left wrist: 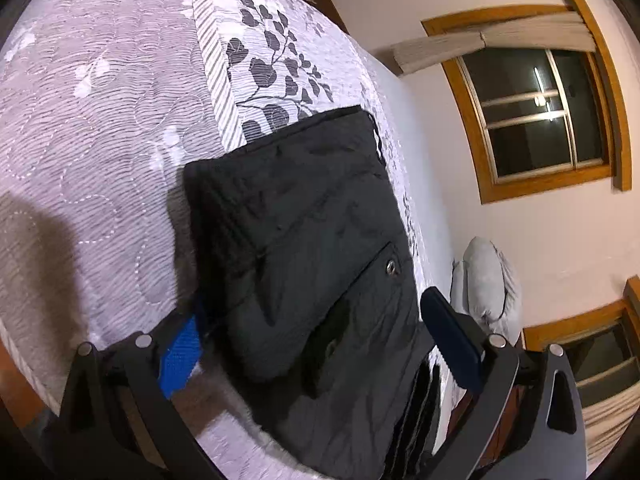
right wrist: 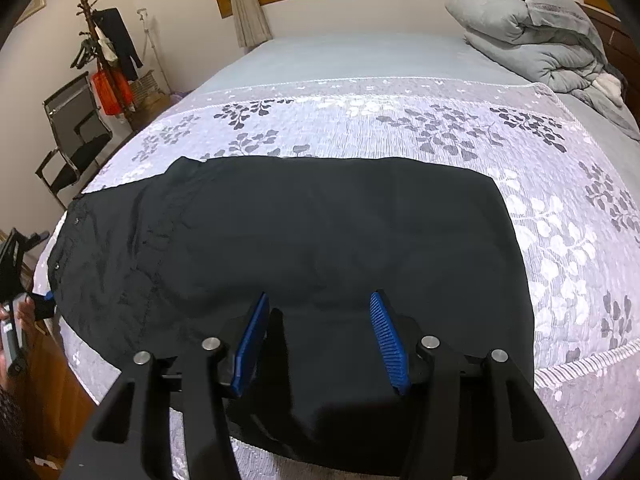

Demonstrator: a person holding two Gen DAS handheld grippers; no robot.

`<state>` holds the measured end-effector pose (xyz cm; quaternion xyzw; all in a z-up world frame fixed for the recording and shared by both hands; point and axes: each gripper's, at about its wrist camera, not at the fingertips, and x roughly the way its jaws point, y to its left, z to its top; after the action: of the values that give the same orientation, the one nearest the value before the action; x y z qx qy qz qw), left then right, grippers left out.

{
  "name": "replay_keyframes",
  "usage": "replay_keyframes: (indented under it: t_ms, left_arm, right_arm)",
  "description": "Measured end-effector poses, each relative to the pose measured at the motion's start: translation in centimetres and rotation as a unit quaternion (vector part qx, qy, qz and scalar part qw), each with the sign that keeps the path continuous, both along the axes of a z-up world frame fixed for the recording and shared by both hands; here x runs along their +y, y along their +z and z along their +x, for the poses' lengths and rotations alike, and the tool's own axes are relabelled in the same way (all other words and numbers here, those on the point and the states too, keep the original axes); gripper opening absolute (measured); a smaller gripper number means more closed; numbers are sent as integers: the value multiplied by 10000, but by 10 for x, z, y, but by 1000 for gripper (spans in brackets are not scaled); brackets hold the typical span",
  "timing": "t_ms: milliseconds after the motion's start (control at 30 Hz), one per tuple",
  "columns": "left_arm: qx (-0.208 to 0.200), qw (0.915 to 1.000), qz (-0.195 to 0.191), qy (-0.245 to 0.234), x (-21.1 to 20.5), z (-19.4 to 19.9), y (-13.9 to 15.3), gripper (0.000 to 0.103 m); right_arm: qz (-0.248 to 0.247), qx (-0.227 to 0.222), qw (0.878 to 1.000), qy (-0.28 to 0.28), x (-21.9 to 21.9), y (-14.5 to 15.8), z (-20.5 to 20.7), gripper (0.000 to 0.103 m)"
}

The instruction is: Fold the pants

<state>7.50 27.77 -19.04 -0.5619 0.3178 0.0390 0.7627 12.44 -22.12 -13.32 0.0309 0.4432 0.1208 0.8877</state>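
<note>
Black pants (right wrist: 304, 236) lie folded on the bed, waist end at the left and a folded edge at the right. My right gripper (right wrist: 318, 300) is open and empty, its blue pads just above the near edge of the pants. In the left wrist view the waist end of the pants (left wrist: 312, 248), with a snap pocket, lies between my open left gripper's (left wrist: 316, 312) fingers. The left pad (left wrist: 180, 354) is beside the fabric's edge and the right pad (left wrist: 450, 338) is beside the other edge. Neither pad grips cloth. The left gripper also shows at the far left of the right wrist view (right wrist: 16, 276).
The bed has a lilac quilt (right wrist: 400, 120) with leaf prints. A grey duvet (right wrist: 532, 32) is bundled at the head. A chair (right wrist: 72, 132) and a coat rack (right wrist: 104, 48) stand by the far left wall. The bed's near edge runs below the grippers.
</note>
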Motion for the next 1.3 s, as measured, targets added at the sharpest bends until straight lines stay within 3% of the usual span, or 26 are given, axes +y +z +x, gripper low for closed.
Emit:
replay_keyframes:
  t_ms: [100,133,167,233,333,433,500,633,733,867,967,1067,1267,1300]
  left_arm:
    - [-55,9999,-115,74,-2,5,0,94]
    - [-26,9999,-110,76,-2,6,0,80]
    - [41,9999,-83,65,-2,7,-2,56]
    - [344,9992,193,-17,-3,14,-6,37]
    - [449,9982,384,-79,-6,19,-4,29]
    - [476,9958,771,-158,-15,25,10,16]
    - [405,9932,1074,-196,-24,27,23,13]
    - [-74,9897,1382,-378,-43,26,53,11]
    - [-472,9808,1755,-702,-66,24,81,11]
    - [-915,9623,2248,-1231,-100,29,113,11]
    - [-1193,9422,2639,-1682,-133,30,134,12]
    - [-1374,9109,3173,-2254,-175,32,150,14]
    - [-1558,8621,3624,-3182,-236,29,150,18]
    - [-1567,8461,3784,-3411,-252,27,147,18]
  right_arm:
    - [2,13,10000,2,0,-1,0,54]
    - [0,17,10000,1,0,-1,1,54]
    - [-8,15,10000,1,0,-1,0,54]
    - [-18,13,10000,-2,0,-2,0,54]
    - [-25,23,10000,7,0,-3,0,55]
    - [-70,23,10000,-5,3,-4,-1,56]
    - [-105,13,9999,14,6,-5,-1,59]
    - [-307,-29,9995,114,11,-9,0,61]
    - [-276,-37,9996,110,11,-9,-1,61]
    - [-152,-5,9999,77,7,-8,0,60]
    - [9,5,10000,0,1,-5,1,59]
    - [127,9,9999,-102,-5,-2,1,59]
    - [300,-21,9990,-316,-21,2,1,59]
    - [325,-24,9989,-347,-23,3,1,59]
